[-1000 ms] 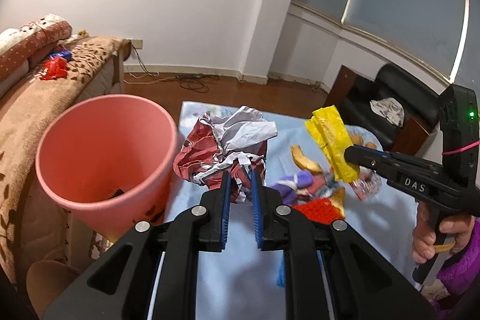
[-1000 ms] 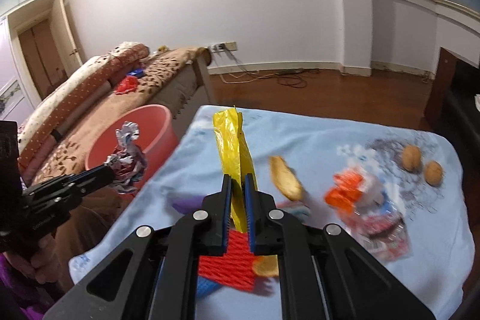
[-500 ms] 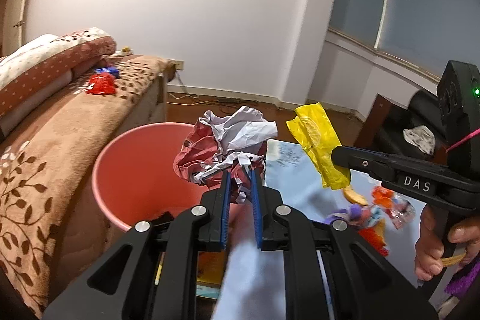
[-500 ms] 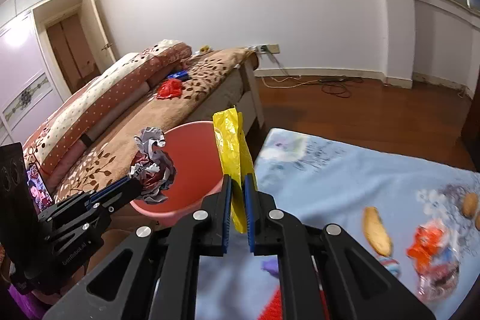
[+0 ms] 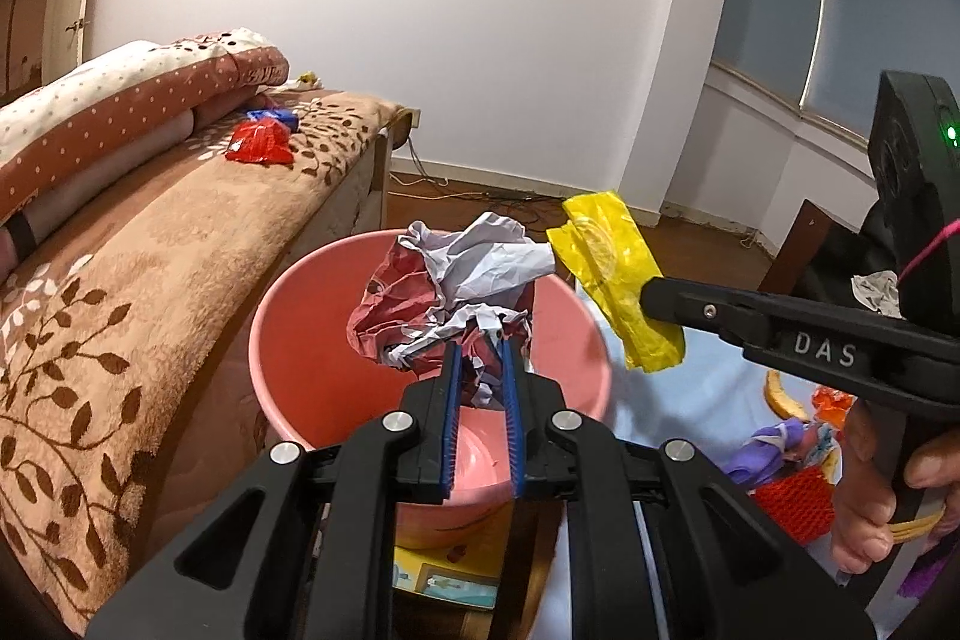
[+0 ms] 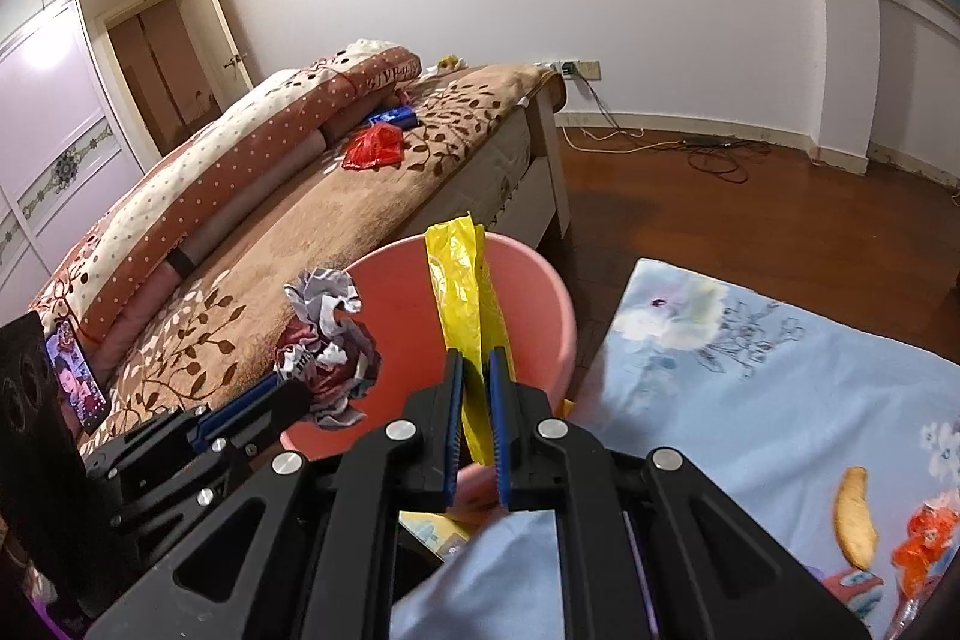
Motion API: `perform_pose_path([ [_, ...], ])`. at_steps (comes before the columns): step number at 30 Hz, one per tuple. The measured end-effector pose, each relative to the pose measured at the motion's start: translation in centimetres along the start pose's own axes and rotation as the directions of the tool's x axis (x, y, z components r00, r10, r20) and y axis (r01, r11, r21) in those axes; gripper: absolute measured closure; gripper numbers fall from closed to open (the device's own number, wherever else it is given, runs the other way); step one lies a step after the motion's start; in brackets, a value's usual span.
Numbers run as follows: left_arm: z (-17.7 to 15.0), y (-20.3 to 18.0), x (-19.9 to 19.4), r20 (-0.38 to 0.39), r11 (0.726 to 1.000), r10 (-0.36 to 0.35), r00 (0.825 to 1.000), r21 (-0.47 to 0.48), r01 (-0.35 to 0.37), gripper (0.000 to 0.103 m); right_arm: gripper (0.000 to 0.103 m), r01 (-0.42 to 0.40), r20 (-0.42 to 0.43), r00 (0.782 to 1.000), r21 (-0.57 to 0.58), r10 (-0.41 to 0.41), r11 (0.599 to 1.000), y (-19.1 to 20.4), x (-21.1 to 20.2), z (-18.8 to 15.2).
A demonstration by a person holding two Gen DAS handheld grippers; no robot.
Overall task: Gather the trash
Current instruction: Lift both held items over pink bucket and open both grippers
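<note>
My left gripper [image 5: 480,347] is shut on a crumpled red and white paper wad [image 5: 456,292] and holds it over the open pink bin [image 5: 288,316]. The wad also shows in the right wrist view [image 6: 327,340]. My right gripper [image 6: 474,358] is shut on a yellow plastic wrapper [image 6: 465,304] above the bin's near rim [image 6: 552,292]. The wrapper also shows in the left wrist view [image 5: 618,274], just right of the wad.
A bed with a brown leaf blanket [image 5: 120,268] flanks the bin on the left, with a red bag [image 5: 258,142] on it. The blue floral tablecloth [image 6: 750,388] lies to the right and carries a banana peel [image 6: 855,514], an orange wrapper [image 6: 924,538] and red mesh [image 5: 792,508].
Both grippers have swung left from over the table to over the pink bin, each still holding its piece of trash.
</note>
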State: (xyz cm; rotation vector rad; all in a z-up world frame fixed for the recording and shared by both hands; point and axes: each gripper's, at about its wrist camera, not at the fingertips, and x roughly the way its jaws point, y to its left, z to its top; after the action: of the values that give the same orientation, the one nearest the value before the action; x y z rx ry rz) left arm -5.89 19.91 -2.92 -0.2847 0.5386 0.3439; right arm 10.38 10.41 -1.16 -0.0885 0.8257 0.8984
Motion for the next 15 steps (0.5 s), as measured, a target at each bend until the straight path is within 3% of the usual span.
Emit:
perform_pose_path([
  [15, -0.7, 1.7, 2.1, -0.066, 0.997, 0.052, 0.996, -0.047, -0.055, 0.090, 0.093, 0.005, -0.061, 0.998, -0.013, -0.006, 1.000, 0.5, 3.7, -0.1],
])
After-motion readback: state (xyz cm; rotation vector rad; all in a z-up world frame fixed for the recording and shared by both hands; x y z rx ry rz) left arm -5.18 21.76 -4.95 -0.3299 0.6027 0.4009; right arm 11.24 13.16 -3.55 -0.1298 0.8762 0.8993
